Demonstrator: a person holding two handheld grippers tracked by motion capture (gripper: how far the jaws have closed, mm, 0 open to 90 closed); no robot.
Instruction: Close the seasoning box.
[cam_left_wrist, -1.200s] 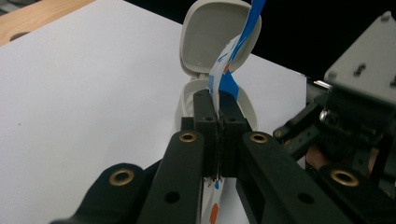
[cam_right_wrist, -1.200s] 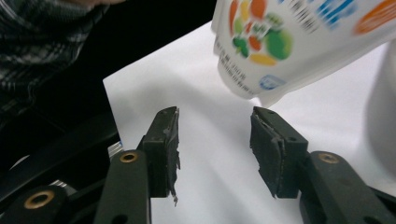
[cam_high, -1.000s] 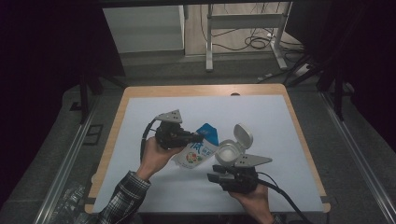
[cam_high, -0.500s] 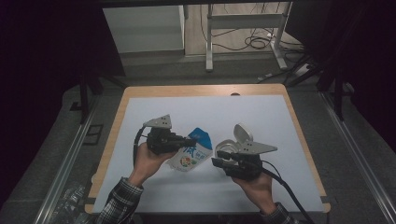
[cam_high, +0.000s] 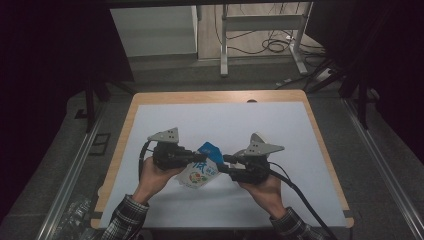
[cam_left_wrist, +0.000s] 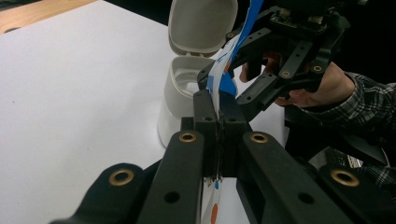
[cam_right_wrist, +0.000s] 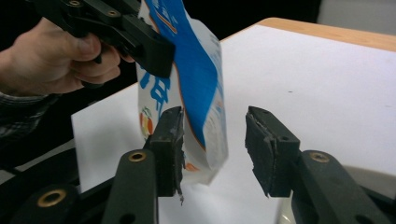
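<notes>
Left gripper (cam_left_wrist: 217, 105) clamped on pouch edge

We find our jaws pressed together on the blue-and-white pouch (cam_left_wrist: 223, 70); the right gripper (cam_left_wrist: 261, 65) stands just beyond, and an open white container (cam_left_wrist: 187, 88) sits ahead-left on the white table (cam_left_wrist: 79, 79).

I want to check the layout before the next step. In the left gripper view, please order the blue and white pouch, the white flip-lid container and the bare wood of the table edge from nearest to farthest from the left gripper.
1. Blue and white pouch: pinched in the left gripper's shut jaws.
2. White flip-lid container: just behind the jaws, lid open.
3. Bare wood of the table edge: far top left.
</notes>
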